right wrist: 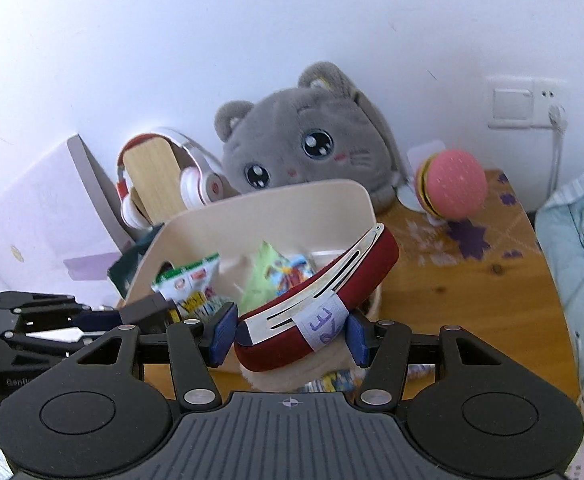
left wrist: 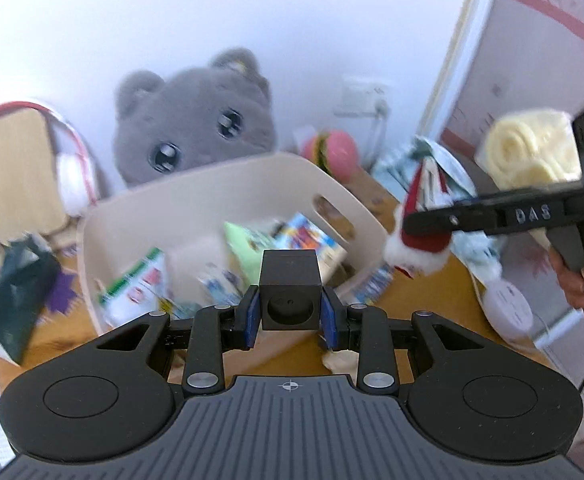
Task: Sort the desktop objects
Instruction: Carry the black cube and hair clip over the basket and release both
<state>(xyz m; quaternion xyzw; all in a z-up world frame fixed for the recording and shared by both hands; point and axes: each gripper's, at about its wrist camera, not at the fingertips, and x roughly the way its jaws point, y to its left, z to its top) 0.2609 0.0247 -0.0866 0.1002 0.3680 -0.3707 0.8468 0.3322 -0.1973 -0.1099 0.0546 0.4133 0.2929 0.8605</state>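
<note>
The left gripper (left wrist: 291, 312) is closed on a small black plastic cube with a round recess on its near face (left wrist: 290, 290). The blue pads (left wrist: 253, 316) press its two side faces, so the cube sits square and level between them, raised off the table. The grip is centred on the cube, which appears intended to keep it from pivoting during transport.

The right gripper (right wrist: 288, 330) is closed on a dark red felt hair clip with a silver metal slotted bar and a white fluffy trim beneath (right wrist: 316, 292). The pads (right wrist: 224, 332) bear on the clip near its labelled end, so most of its length extends up and to the right, tilted. The off-centre hold probably lets the long end swing; a slow carry is advisable.

Directly beyond both grippers stands a cream plastic storage bin with a slot handle (left wrist: 212, 196). It already contains several colourful snack packets (left wrist: 140, 284). Judged from this arrangement, the bin is the sorting destination and both held items are above its near rim, not yet released.

The bin rests on a wooden table with purple flower decals (right wrist: 492, 276). Behind the bin are a grey plush cat (right wrist: 304, 140), white and red headphones on a wooden stand (right wrist: 196, 184), and a pink burger-shaped toy (right wrist: 452, 188). The table stands against a white wall with a wall socket (right wrist: 528, 104). Light fabric (right wrist: 580, 240) lies at the right edge.
</note>
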